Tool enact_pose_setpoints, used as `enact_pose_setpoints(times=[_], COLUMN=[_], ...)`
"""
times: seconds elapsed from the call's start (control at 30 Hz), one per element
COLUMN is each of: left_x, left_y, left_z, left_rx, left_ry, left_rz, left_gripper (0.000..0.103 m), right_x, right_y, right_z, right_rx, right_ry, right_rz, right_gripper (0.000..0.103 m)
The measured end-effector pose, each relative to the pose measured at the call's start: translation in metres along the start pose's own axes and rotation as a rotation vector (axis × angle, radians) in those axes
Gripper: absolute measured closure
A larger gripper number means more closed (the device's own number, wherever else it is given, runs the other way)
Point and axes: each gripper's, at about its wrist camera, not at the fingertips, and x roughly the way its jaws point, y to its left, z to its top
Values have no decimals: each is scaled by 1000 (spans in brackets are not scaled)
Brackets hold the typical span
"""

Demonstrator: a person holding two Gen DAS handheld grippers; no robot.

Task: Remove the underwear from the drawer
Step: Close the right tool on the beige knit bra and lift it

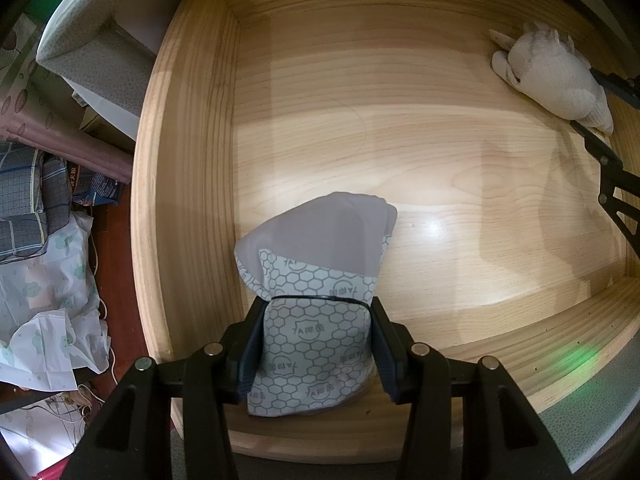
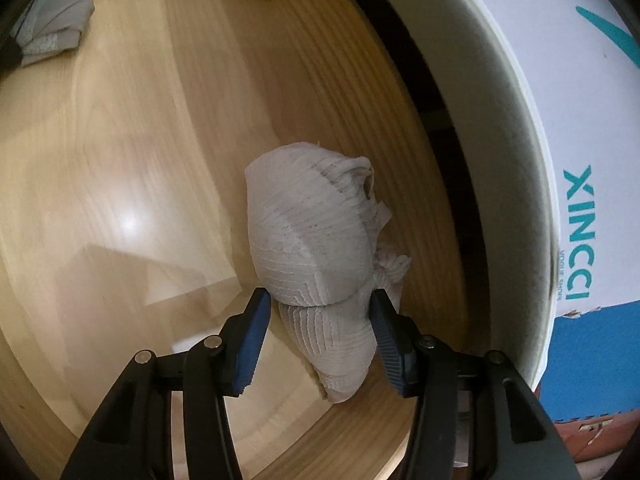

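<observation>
Two rolled pieces of underwear are seen inside the wooden drawer (image 1: 192,168), so removal is judged as begun but not finished. The grey honeycomb-printed underwear (image 1: 316,292) is clamped between the partly closed jaws of the left gripper (image 1: 316,344). The white ribbed underwear (image 2: 320,264) is pinched by the right gripper (image 2: 320,340) near the drawer's side wall; both remain to be lifted clear.

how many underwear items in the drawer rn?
2. Grey hex-print one by the near wall, between the left gripper's pads; white ribbed one by the far side wall, between the right gripper's pads.
</observation>
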Motion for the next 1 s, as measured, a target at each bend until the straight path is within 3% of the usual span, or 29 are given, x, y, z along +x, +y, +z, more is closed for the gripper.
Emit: enact_pose_setpoints(times=[0.27, 0.5, 0.67, 0.77, 0.87, 1.0], left_x=[1, 1, 2, 2, 2, 2], left_y=[2, 2, 5, 6, 6, 6], left_z=[0, 1, 1, 1, 1, 1], left_rx=[1, 0, 0, 0, 1, 0], left_ry=[-2, -3, -6, -6, -6, -7], left_rz=[-2, -2, -5, -6, -6, -7], left_gripper=[54, 54, 54, 54, 54, 54], right_x=[-17, 4, 10, 8, -2, -2], right_y=[16, 46, 55, 53, 59, 66], right_z=[-17, -22, -27, -50, -33, -34], right_rx=[-66, -151, -163, -158, -178, -174], right_ry=[-78, -78, -111, -101, -69, -59], right_rz=[-62, -121, -145, -160, -206, -205], right_gripper=[52, 43, 43, 44, 49, 50])
